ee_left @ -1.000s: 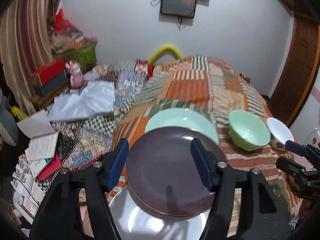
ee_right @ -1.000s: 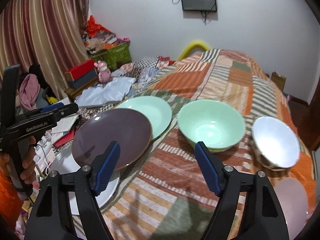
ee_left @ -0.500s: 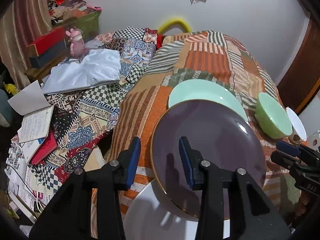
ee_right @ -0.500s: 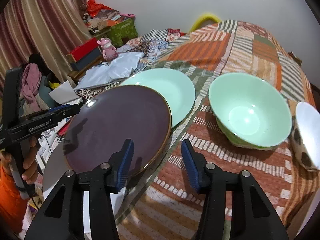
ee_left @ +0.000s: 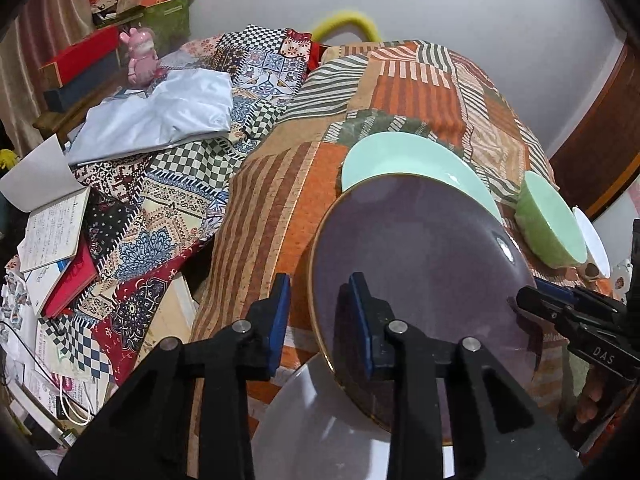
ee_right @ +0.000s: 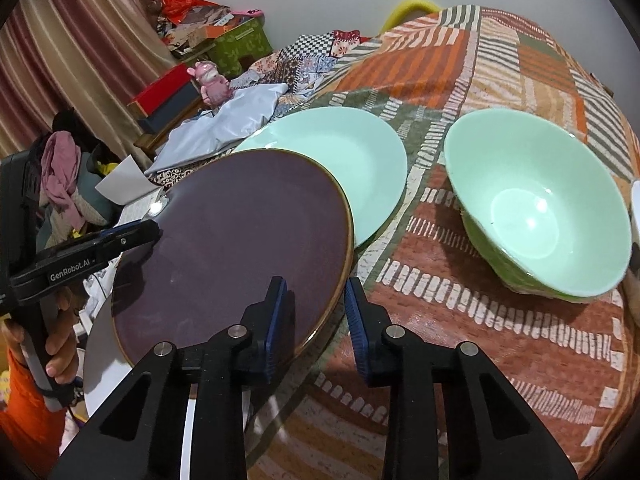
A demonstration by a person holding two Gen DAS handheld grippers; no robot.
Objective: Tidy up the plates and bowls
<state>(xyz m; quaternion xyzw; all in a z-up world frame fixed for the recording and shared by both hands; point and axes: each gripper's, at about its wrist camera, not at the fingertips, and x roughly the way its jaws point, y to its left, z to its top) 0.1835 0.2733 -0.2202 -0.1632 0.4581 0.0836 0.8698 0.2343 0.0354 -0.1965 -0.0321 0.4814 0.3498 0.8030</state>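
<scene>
Left gripper [ee_left: 320, 316] angled steeply down, jaws drawn nearly together, right gripper [ee_right: 316, 312] likewise, hand [ee_right: 60, 340] in orange sleeve gripping the left handle

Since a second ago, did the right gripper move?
Yes. The right gripper came down and left, away from the green bowl, and its jaws now straddle the purple plate's rim.

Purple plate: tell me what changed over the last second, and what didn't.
Both grippers came down and closed: the left gripper and the right gripper now each straddle an opposite edge of the purple plate. The mint plate and green bowl stayed put.
</scene>
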